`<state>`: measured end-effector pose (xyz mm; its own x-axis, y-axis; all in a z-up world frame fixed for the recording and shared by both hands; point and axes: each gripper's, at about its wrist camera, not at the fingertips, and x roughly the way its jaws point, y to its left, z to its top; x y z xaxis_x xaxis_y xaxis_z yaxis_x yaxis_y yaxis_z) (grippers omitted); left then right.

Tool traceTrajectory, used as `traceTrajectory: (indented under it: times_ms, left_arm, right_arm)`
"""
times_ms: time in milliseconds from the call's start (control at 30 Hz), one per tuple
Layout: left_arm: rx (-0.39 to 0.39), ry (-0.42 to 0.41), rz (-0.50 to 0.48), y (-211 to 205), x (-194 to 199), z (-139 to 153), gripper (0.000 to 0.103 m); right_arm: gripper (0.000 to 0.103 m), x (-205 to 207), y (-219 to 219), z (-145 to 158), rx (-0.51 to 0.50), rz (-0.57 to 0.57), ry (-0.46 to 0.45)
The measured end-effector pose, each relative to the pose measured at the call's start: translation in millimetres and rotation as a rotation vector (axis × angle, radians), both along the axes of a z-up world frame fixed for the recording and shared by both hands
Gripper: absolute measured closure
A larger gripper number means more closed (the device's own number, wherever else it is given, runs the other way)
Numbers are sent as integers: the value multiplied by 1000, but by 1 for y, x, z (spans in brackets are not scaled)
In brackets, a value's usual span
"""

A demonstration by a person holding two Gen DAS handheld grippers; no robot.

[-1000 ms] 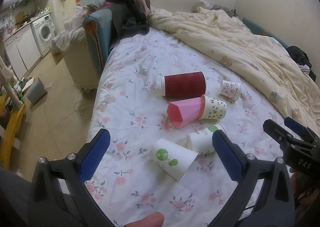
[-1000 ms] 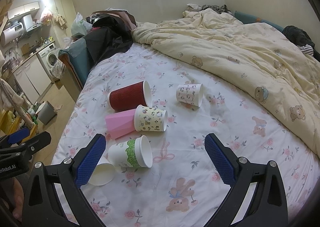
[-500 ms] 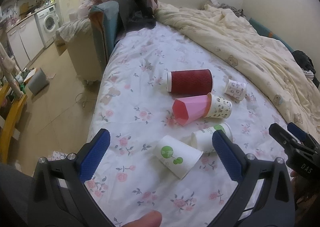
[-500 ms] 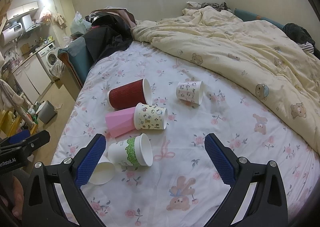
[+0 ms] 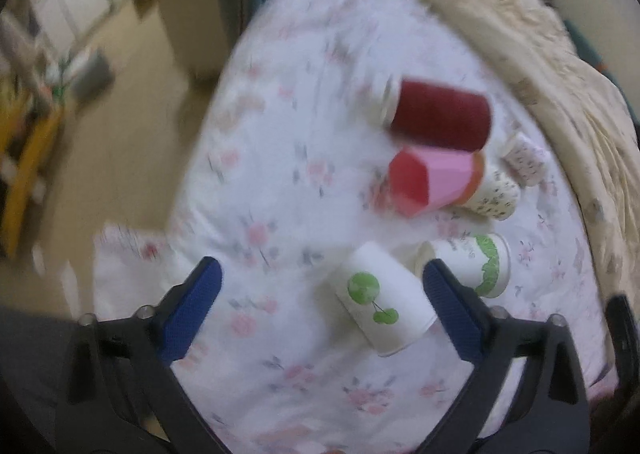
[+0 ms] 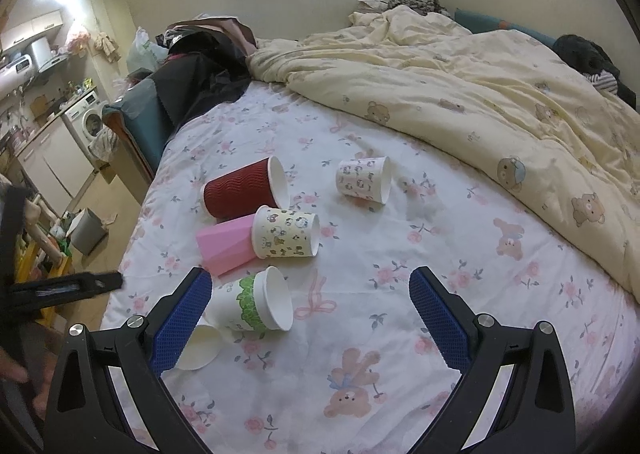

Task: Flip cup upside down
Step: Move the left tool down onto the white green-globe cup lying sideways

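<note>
1. White cup with green tree print (image 5: 382, 300) on its side on floral bedsheet (image 5: 280, 193), just inside right blue pad of left gripper (image 5: 320, 306); jaws spread wide, gripping nothing.
2. Left view motion-blurred.
3. Green-lace cup (image 6: 256, 306) lying beside it, touching.
4. Pink cup (image 6: 224, 248), cartoon-print cup (image 6: 286, 232), red ribbed cup (image 6: 244, 189) clustered beyond; small patterned cup (image 6: 362, 179) apart.
5. Right gripper (image 6: 310, 314) spread wide, empty.
6. Yellow quilt (image 6: 480, 85) bunched at far side.

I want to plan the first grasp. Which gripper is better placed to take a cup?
Left gripper: probably; the white paper cup with green apple print lies on its side just ahead between its open fingers.
</note>
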<state>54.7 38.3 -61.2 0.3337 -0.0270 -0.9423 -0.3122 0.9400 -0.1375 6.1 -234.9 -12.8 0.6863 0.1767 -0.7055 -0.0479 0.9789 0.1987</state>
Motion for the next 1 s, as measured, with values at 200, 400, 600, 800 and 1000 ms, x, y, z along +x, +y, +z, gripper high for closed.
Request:
traceTrajectory:
  times_ms: [200, 400, 600, 800, 1000]
  left_arm:
    - [-202, 148, 168, -11, 10, -39, 18]
    - [-240, 224, 257, -19, 11, -64, 28]
    - [-308, 243, 247, -20, 13, -75, 42]
    - [-309, 258, 212, -23, 16, -75, 49]
    - [-291, 250, 137, -25, 13, -60, 51]
  right_arm:
    - [2, 2, -13, 3, 51, -24, 21]
    - [2, 1, -30, 2, 106, -61, 45]
    - [2, 3, -35, -1, 119, -80, 60]
    - [2, 4, -32, -2, 98, -75, 70]
    - [2, 4, -30, -3, 93, -59, 70]
